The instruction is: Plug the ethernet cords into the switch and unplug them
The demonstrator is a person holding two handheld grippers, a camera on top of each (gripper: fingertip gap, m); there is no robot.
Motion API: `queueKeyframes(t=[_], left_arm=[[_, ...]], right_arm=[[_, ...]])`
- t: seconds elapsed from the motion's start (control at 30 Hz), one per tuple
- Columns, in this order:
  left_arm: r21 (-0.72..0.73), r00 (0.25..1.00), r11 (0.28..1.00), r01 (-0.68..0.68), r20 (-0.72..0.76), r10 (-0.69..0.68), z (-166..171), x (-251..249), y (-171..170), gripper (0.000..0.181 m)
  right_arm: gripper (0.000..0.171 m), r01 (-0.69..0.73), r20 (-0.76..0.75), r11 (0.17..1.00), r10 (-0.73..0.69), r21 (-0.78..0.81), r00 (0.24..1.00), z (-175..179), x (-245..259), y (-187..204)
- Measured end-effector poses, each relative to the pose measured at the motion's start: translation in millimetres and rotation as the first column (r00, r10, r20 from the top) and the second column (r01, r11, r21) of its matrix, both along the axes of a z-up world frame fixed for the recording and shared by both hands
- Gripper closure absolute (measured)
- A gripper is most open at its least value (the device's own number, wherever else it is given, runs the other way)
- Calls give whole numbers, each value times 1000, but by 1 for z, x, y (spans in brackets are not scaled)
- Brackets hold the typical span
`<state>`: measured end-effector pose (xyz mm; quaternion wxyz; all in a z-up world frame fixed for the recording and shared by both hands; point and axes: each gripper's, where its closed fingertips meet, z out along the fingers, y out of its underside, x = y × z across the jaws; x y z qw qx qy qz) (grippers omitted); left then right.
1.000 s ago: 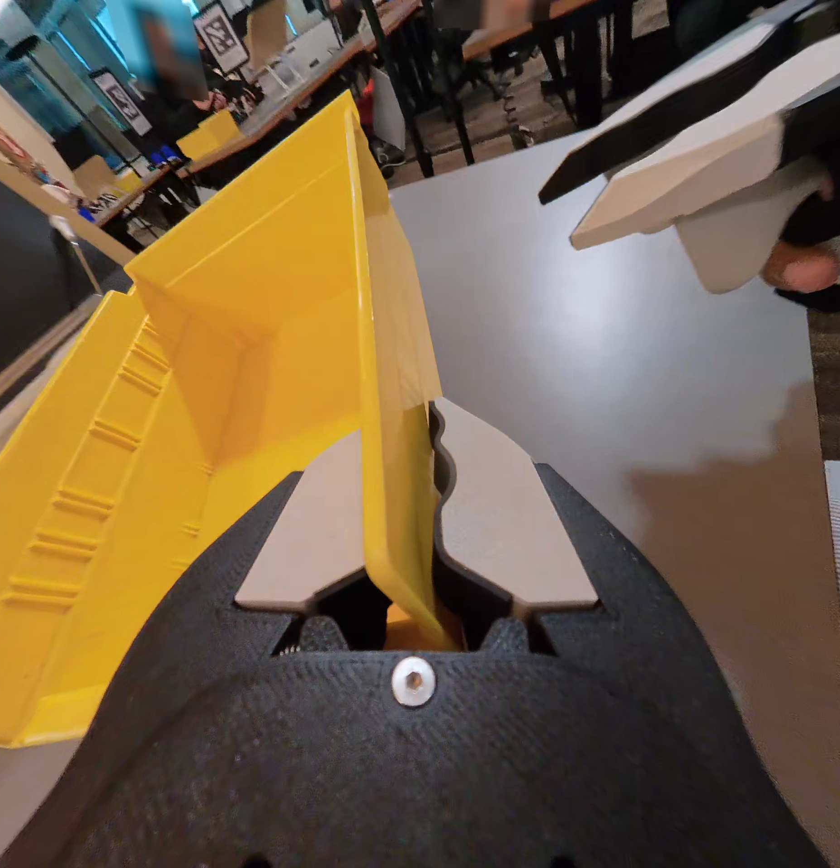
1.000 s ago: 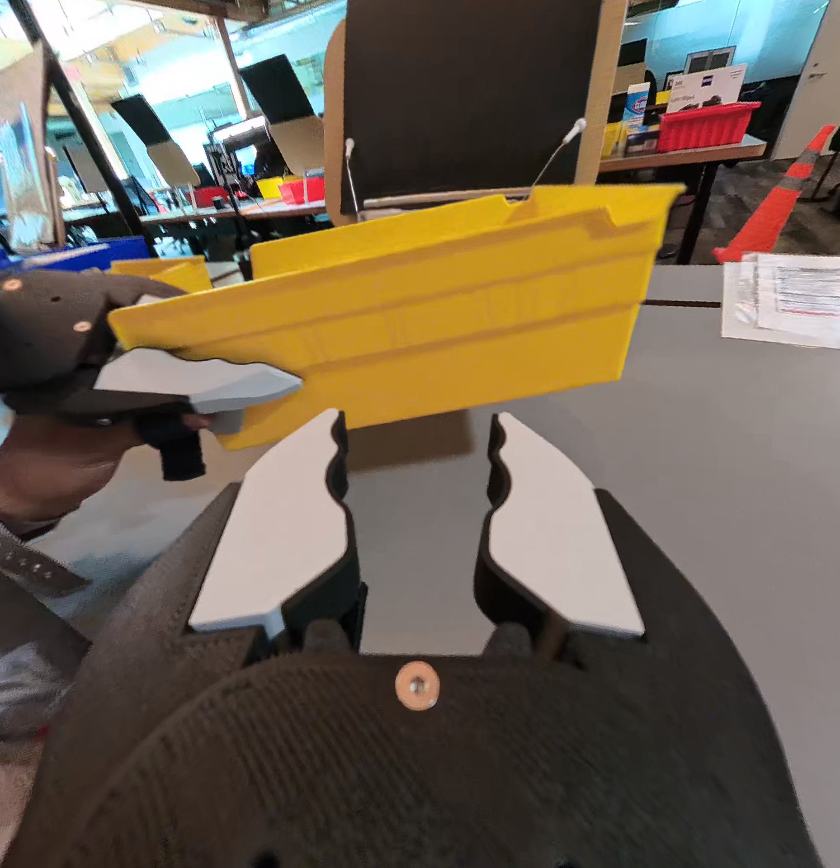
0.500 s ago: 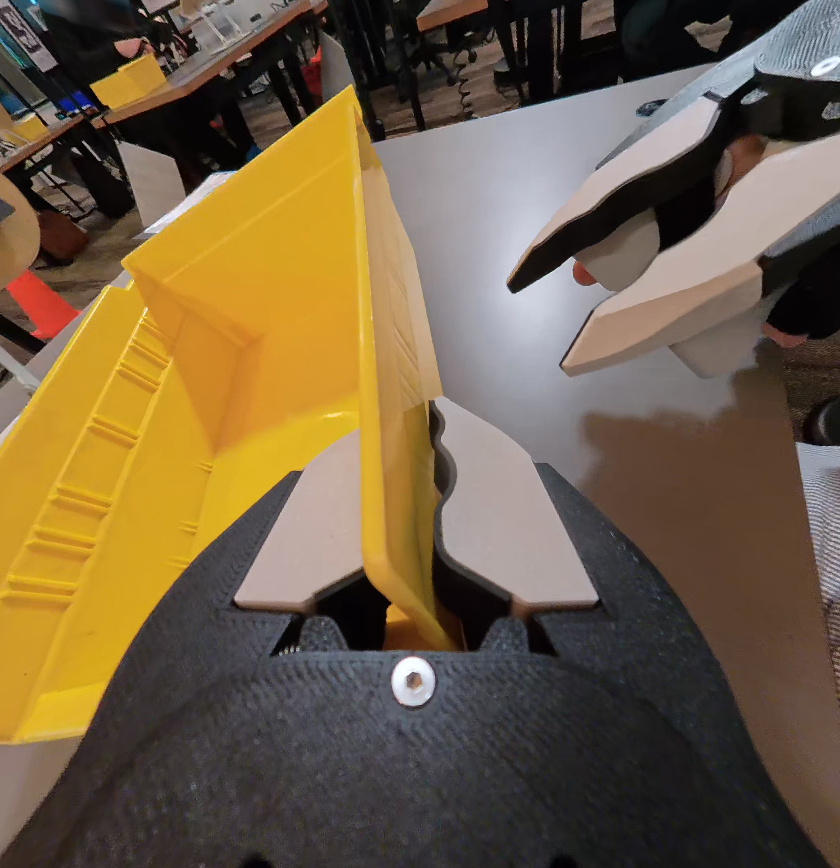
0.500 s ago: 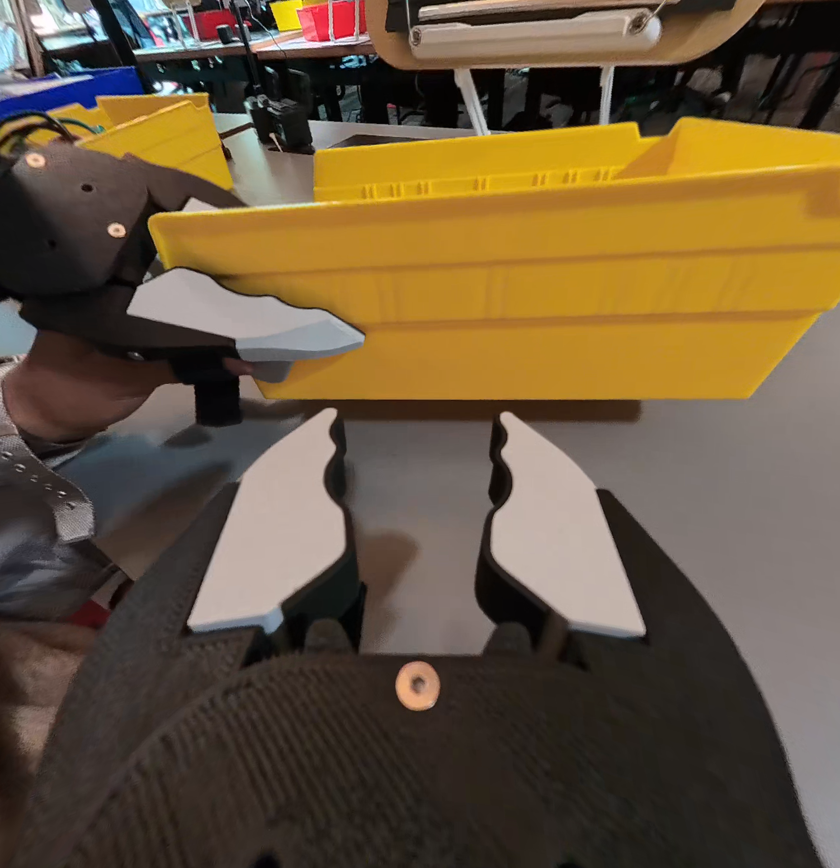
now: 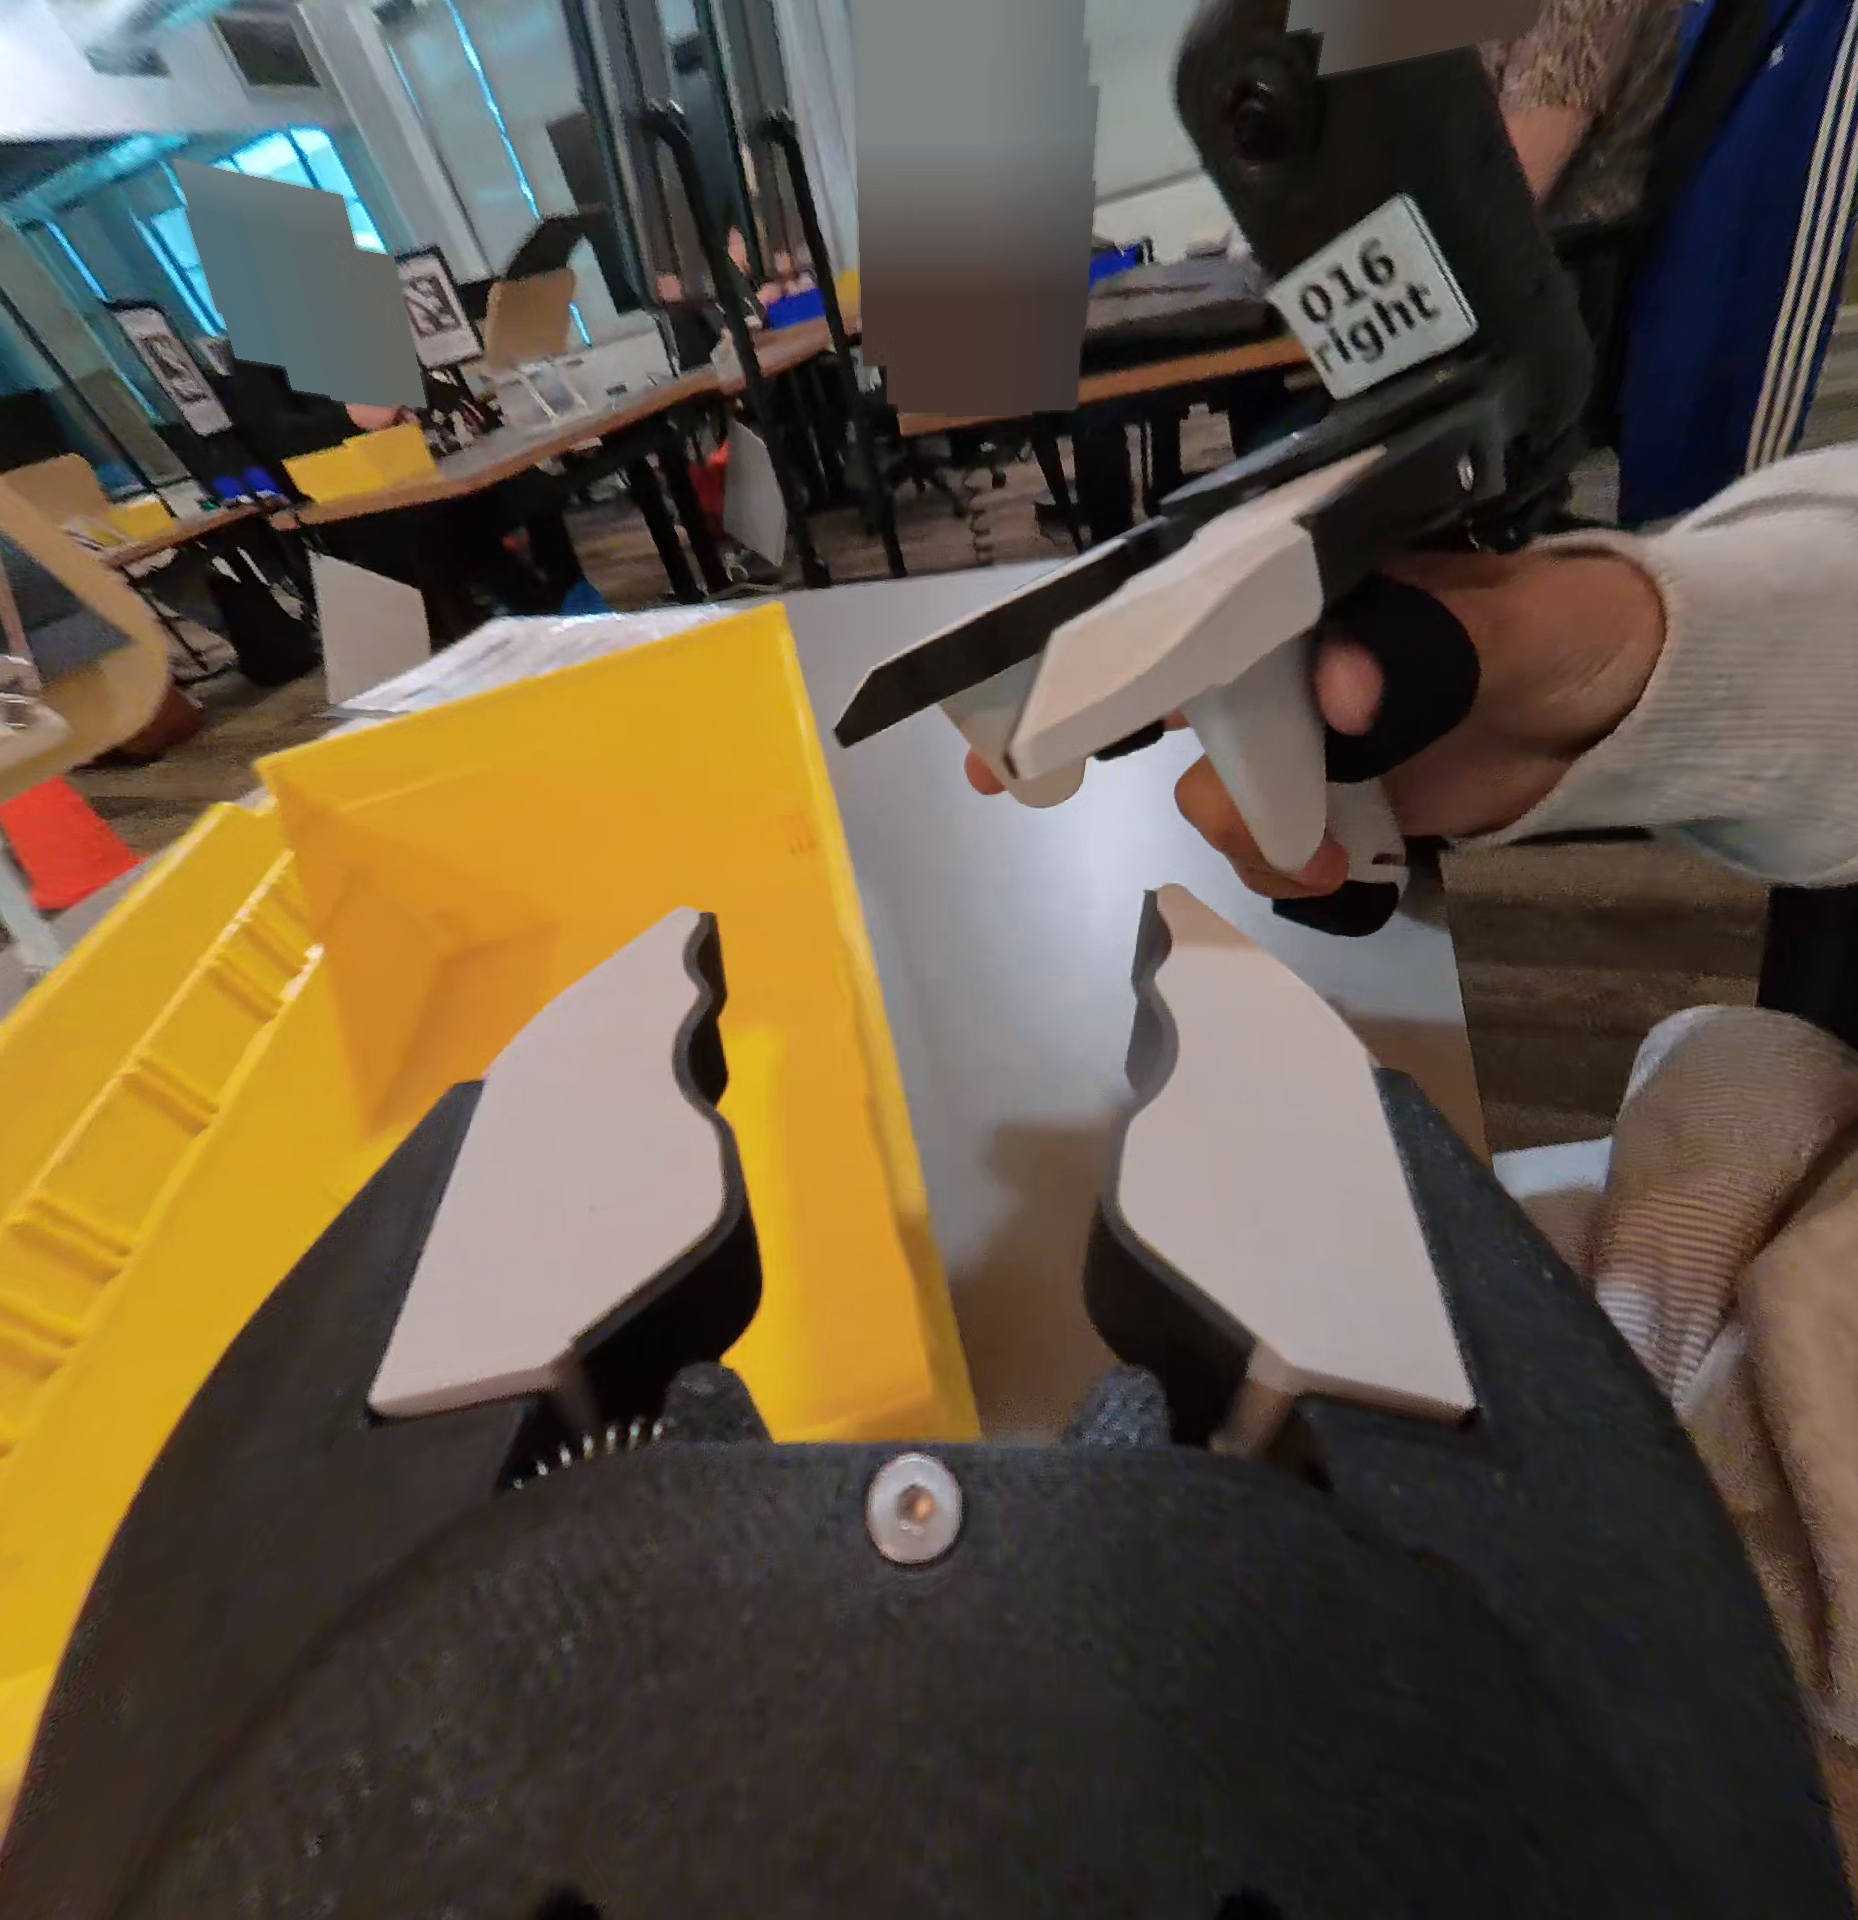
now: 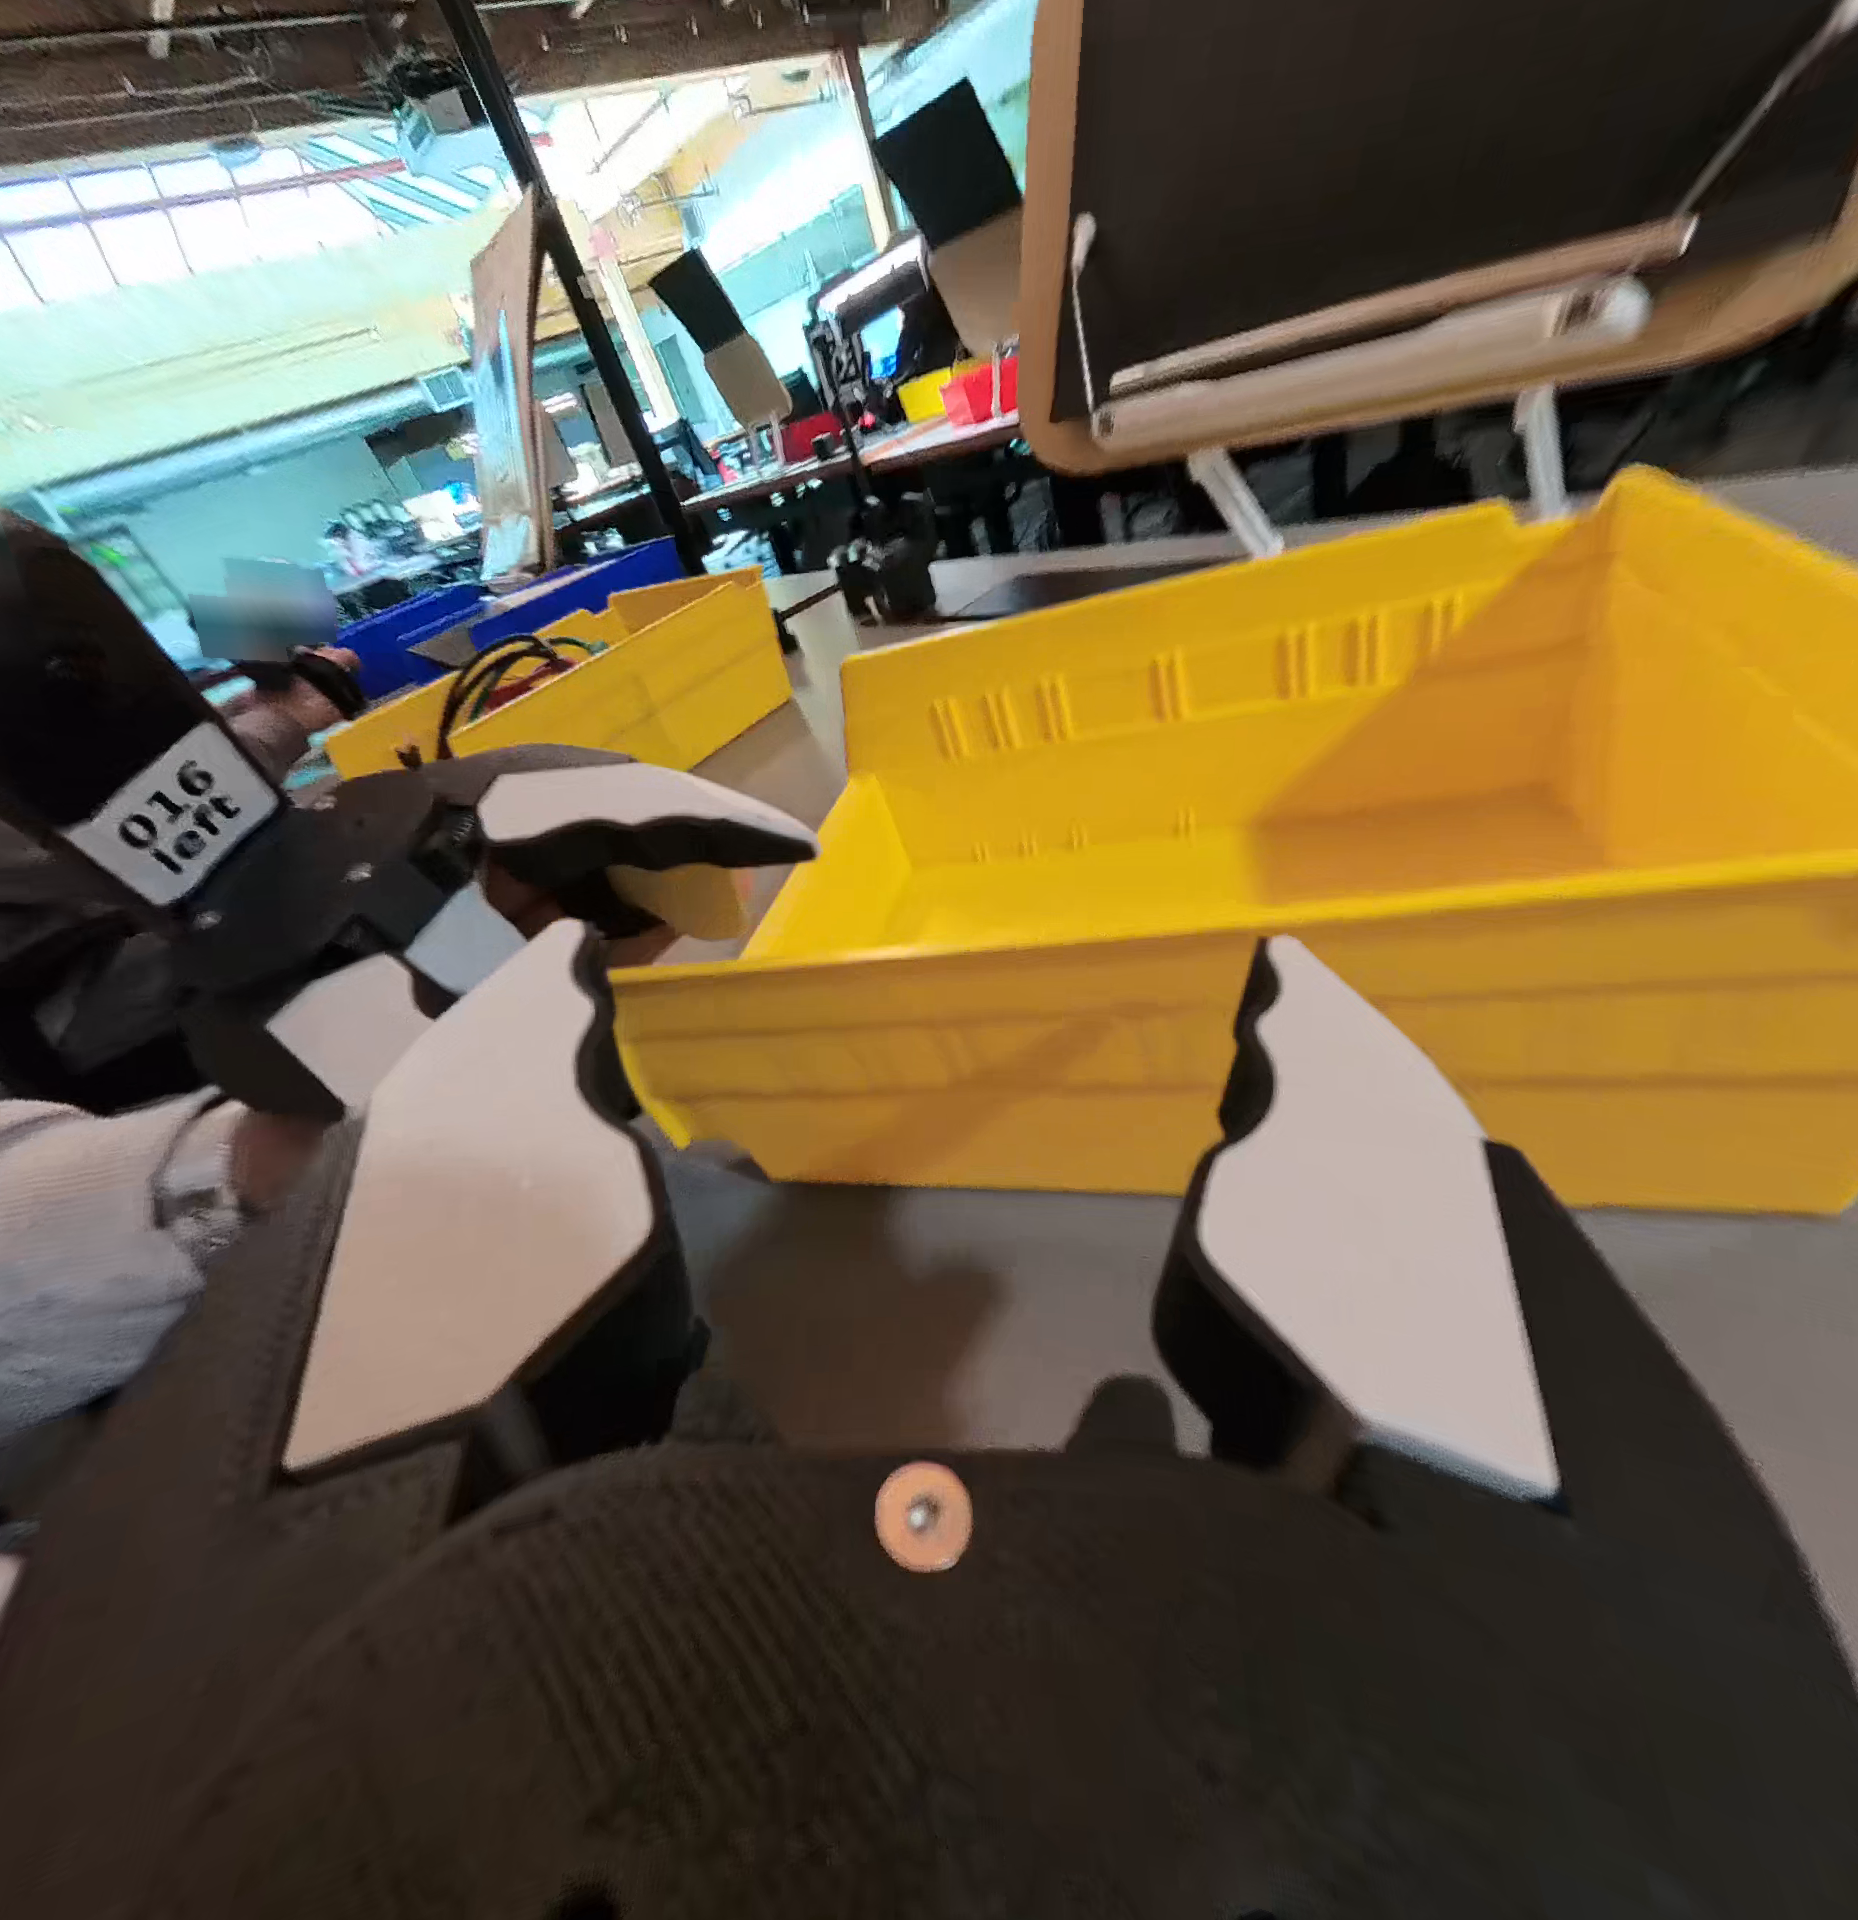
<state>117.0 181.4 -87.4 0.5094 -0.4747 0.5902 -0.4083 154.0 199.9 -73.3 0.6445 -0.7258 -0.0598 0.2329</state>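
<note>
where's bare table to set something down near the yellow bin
Free: the grey table between the yellow bin and the right gripper, and the strip before the bin's near wall in the right wrist view. The bin's inside looks empty too. Crowded: a second bin behind holds cables.

A busy workshop: long wooden desks (image 5: 613, 436) on black legs stand in rows over patterned carpet (image 5: 1590, 966), an orange cone (image 5: 57, 842) at left. Daylight pours through high windows (image 6: 104, 239) beneath exposed ceiling beams (image 6: 229, 42); a black pole (image 6: 582, 312) rises between desks.
</note>
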Motion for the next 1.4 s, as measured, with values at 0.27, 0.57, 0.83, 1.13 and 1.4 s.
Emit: queueKeyframes(t=[0.27,0.57,0.83,1.13,1.4], left_arm=[[-192,983,977,-96,138,124,16,-45,34,94],[-287,985,946,-153,31,169,-4,-71,38,95],[-268,976,942,-201,26,216,-5,-72,48,94],[-384,985,914,132,-50,-164,-17,-35,4,135],[-439,930,827,352,65,-361,-7,19,-53,104]], right_arm=[[47,0,292,981,-58,195,955,19,-36,13],[44,-18,454,994,-33,107,891,-6,-50,42],[76,201,402,979,-168,-41,900,-19,26,58],[83,491,495,871,-413,-31,764,-21,126,20],[68,240,293,971,-230,1,928,-10,59,-18]])
